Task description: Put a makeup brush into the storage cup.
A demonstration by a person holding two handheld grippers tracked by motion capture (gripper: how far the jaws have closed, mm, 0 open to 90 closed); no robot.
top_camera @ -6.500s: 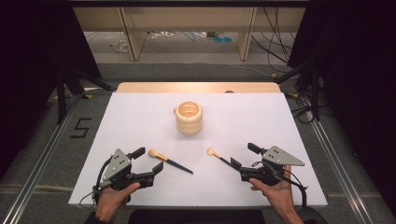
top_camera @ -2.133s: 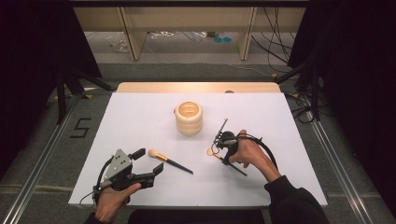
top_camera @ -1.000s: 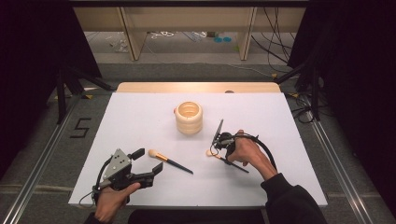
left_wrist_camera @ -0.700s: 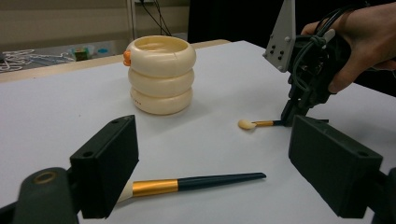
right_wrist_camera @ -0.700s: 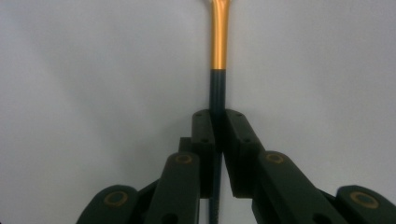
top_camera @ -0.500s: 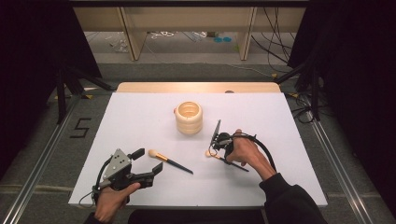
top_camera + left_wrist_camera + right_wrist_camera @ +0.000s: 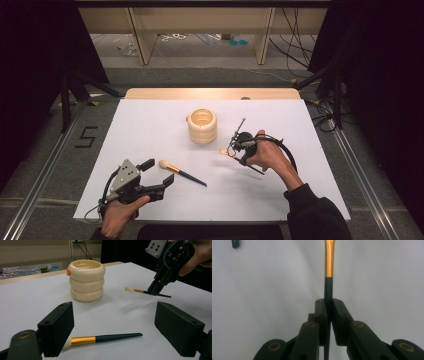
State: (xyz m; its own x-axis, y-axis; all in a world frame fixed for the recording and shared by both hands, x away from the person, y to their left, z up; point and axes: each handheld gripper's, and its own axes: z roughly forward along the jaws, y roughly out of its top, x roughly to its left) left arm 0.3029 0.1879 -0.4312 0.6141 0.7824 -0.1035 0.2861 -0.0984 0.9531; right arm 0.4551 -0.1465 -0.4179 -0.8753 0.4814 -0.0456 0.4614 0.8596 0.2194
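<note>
A cream cup made of stacked rings (image 7: pixel 202 126) (image 7: pixel 86 280) stands upright in the middle of the white table (image 7: pixel 150 125). My right gripper (image 7: pixel 239 157) (image 7: pixel 153 290) (image 7: pixel 329 303) points down and is shut on the dark handle of a makeup brush (image 7: pixel 231 154) (image 7: pixel 137 290) (image 7: pixel 329 262). That brush has a gold ferrule and hangs a little above the table, right of the cup, its bristles toward the cup. A second brush (image 7: pixel 182 173) (image 7: pixel 105 338) lies flat on the table. My left gripper (image 7: pixel 159 173) (image 7: pixel 117 331) is open beside it, jaws either side of its handle without touching.
The table's far edge is a wooden strip (image 7: pixel 210 93). Beyond it stand shelf legs (image 7: pixel 140 35) and loose cables (image 7: pixel 295 30) on the floor. Metal rails (image 7: pixel 45 170) run along both sides of the table.
My right hand has lifted with the brush in its jaws, so the bristles now hang higher and clear of the table. The left gripper and the other brush have not moved.
</note>
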